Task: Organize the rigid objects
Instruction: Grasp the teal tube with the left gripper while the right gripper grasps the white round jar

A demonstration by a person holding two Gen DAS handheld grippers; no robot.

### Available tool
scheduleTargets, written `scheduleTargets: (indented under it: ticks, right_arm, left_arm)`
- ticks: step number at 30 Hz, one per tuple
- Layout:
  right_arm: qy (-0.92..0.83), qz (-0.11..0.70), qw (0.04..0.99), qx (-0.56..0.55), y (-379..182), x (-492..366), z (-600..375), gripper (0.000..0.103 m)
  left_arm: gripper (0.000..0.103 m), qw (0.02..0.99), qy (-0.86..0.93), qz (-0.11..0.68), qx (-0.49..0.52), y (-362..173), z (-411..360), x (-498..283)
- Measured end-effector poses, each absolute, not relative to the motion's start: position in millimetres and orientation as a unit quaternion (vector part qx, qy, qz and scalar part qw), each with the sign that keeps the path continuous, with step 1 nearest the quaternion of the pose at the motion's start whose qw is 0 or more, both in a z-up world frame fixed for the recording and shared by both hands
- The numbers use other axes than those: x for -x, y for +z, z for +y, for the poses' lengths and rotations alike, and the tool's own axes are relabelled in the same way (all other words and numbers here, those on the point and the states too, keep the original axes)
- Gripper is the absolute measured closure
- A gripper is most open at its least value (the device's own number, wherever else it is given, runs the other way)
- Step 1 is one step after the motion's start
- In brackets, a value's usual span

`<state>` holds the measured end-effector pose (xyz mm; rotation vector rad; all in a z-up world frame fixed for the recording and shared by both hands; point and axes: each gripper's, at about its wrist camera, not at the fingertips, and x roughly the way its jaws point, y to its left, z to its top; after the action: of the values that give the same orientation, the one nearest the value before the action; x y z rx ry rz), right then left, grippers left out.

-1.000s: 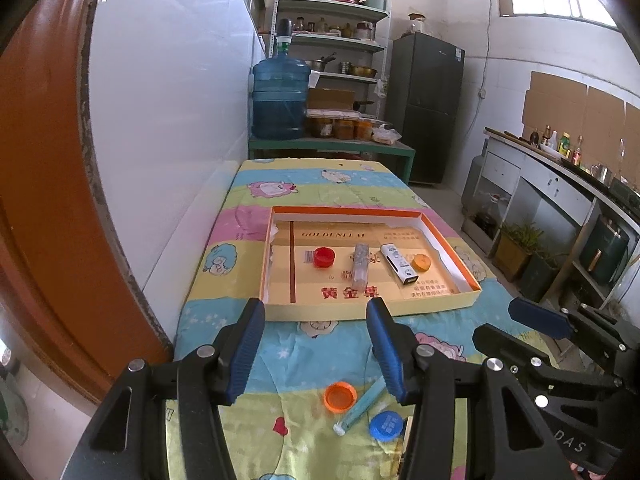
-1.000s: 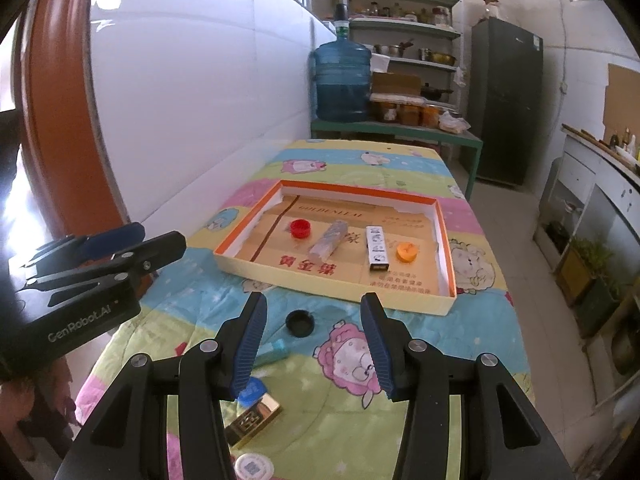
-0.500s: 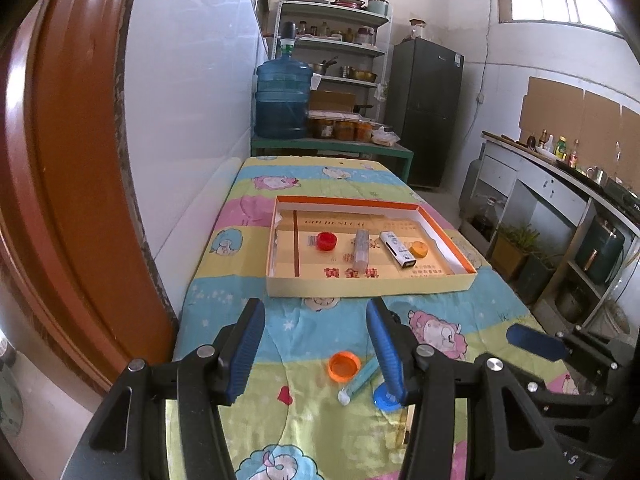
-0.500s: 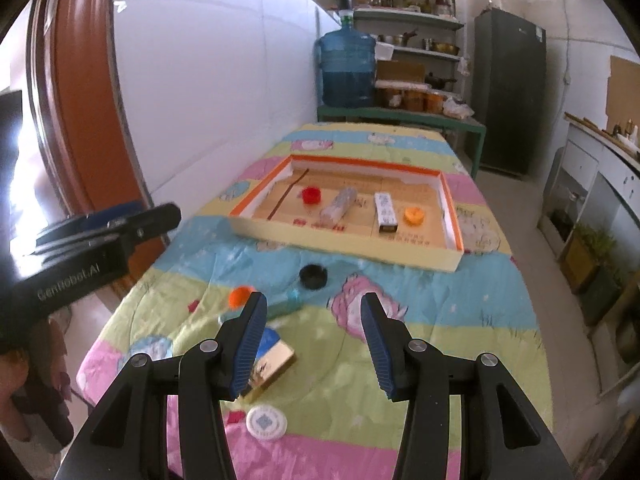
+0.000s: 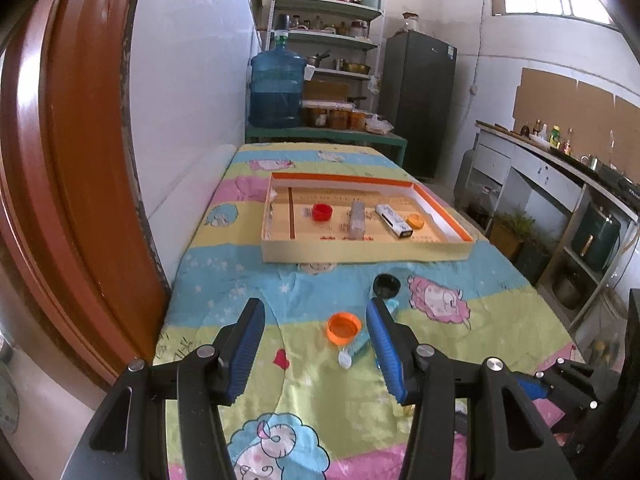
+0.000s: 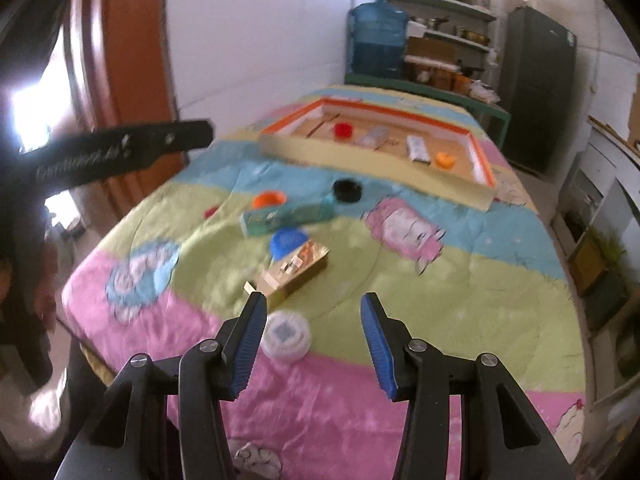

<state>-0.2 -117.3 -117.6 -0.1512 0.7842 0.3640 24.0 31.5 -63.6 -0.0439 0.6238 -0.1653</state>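
Loose items lie on the cartoon-print cloth: an orange cap, a black cap and a teal tube. My left gripper hangs open and empty above the cloth, with the orange cap just inside its right finger in the picture. My right gripper is open and empty too. Just beyond it are a white round lid, a gold box and a blue cap. Farther off stands the orange-rimmed tray, holding a red cap, a clear bottle, a white box and an orange cap.
A white wall and a brown door frame run along the table's left side. A blue water jug and shelves stand behind the table. A counter lines the right. The left gripper crosses the right wrist view at left.
Both grippers have drawn back from the tray and sunk toward the near end of the table. The loose caps, tube, gold box and white lid have come into fuller view. Jaws unchanged.
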Motion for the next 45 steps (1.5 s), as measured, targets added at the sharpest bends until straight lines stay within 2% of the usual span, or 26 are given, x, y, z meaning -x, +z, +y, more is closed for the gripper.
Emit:
scheduleTargets:
  ticks: [13,16,18,19,28,31,33,36,45]
  right_arm:
    - [0.189,0.398,0.894,0.084,-137.8,-4.9,-111.3,0.053]
    - [0.19,0.398,0.893,0.089,-141.1,-5.1,-109.4,0.061]
    - [0.194,0.394,0.894,0.092,-141.5,-4.7,-108.1,0.07]
    - [0.194,0.393,0.894,0.094,-141.7,-4.4,-107.3,0.072]
    - [0.201,0.391,0.894,0.081,-142.0,-5.2,-112.0,0.072]
    - [0.201,0.391,0.895,0.073,-142.4,-6.8,-114.3,0.073]
    - [0.2,0.391,0.896,0.07,-142.7,-8.2,-115.9,0.073]
    - [0.2,0.39,0.897,0.065,-142.9,-9.7,-117.4,0.073]
    - [0.208,0.386,0.897,0.055,-143.9,-10.6,-121.9,0.072]
  left_arm:
    - [0.05,0.937,-0.092,0.335,0.02,-90.2,31.6,-29.2]
    - [0.05,0.934,-0.102,0.342,0.017,-96.0,30.0,-31.8]
    - [0.05,0.93,-0.114,0.349,0.013,-100.0,27.7,-34.7]
    - [0.05,0.928,-0.12,0.352,0.011,-101.6,26.1,-36.0]
    - [0.05,0.903,-0.178,0.39,0.001,-124.1,12.1,-59.7]
    - [0.058,0.893,-0.186,0.409,0.031,-131.1,17.0,-69.8]
    - [0.071,0.891,-0.185,0.412,0.049,-132.0,21.8,-73.3]
    - [0.079,0.888,-0.192,0.415,0.052,-133.6,21.5,-74.8]
    - [0.08,0.884,-0.203,0.421,0.022,-132.8,-0.2,-83.2]
